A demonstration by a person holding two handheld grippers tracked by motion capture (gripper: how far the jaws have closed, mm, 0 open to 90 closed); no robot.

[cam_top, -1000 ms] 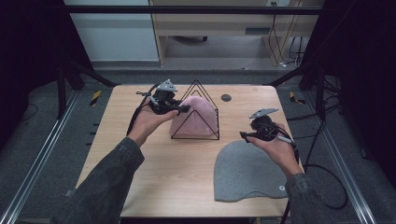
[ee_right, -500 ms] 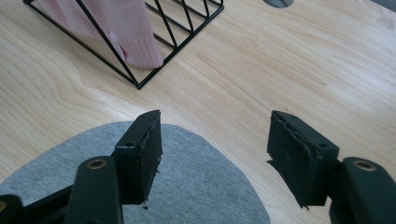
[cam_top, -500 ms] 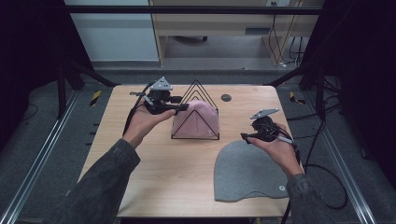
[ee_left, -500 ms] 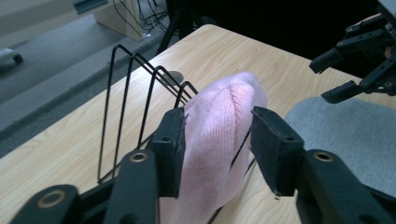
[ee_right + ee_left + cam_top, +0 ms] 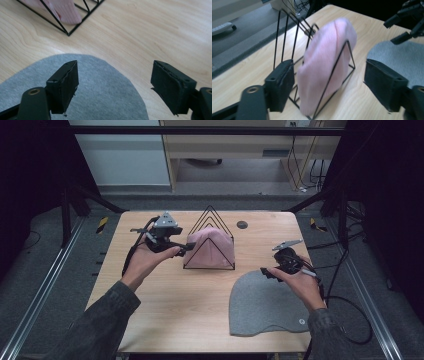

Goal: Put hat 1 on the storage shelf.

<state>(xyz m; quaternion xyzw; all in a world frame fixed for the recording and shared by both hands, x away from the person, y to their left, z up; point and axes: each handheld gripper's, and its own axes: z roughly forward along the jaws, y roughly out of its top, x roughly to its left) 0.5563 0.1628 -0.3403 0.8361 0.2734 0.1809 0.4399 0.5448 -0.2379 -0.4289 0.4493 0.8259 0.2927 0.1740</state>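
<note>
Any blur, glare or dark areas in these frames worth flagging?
Left gripper view: pink hat and wire rack are soft with blur. Right gripper view: grey hat and wood grain are sharp. High view: table evenly lit, no glare; both sides fall into near black.

Left gripper [image 5: 187, 248] is held just beside the left side of the wire rack [image 5: 209, 242], jaws wide apart, gripping nothing. Left forearm [image 5: 95, 322] extends from well in front of the rack. Right gripper [image 5: 265, 271] hangs right of the rack and nearer the person, jaws spread, empty.
</note>
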